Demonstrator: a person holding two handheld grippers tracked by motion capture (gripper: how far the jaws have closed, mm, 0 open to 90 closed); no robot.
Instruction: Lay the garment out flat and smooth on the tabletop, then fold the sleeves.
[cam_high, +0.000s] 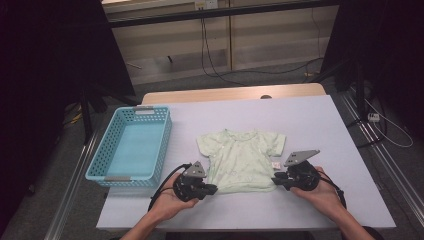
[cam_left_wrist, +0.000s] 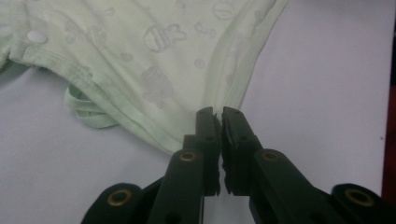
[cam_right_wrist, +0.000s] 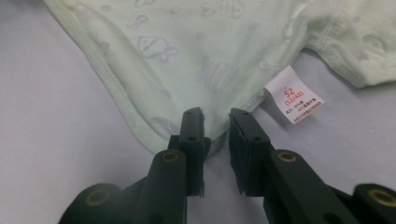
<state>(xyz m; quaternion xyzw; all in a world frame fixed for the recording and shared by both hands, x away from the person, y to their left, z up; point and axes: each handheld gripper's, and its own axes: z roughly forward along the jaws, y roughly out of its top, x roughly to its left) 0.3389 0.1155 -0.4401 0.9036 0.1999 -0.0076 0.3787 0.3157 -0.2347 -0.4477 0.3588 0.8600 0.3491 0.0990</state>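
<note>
Shirt (cam_high: 240, 159): flat, mid-table (cam_high: 310, 120).
Left gripper (cam_high: 214, 189): at shirt's lower-left corner.
Right gripper (cam_high: 274, 180): lower-right corner.
Basket (cam_high: 98, 161): left.

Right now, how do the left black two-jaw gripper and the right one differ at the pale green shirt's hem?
The left gripper has its jaws nearly together, pinching a hem corner of the pale green shirt; the right gripper has a visible gap, its corner lying loose between the jaws. A white size tag lies beside the right one alone. Both sit at bottom corners.

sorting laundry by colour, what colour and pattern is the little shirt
Pale mint green shirt with a faint grey print of small cartoon shapes, clearest in the left gripper view.
</note>
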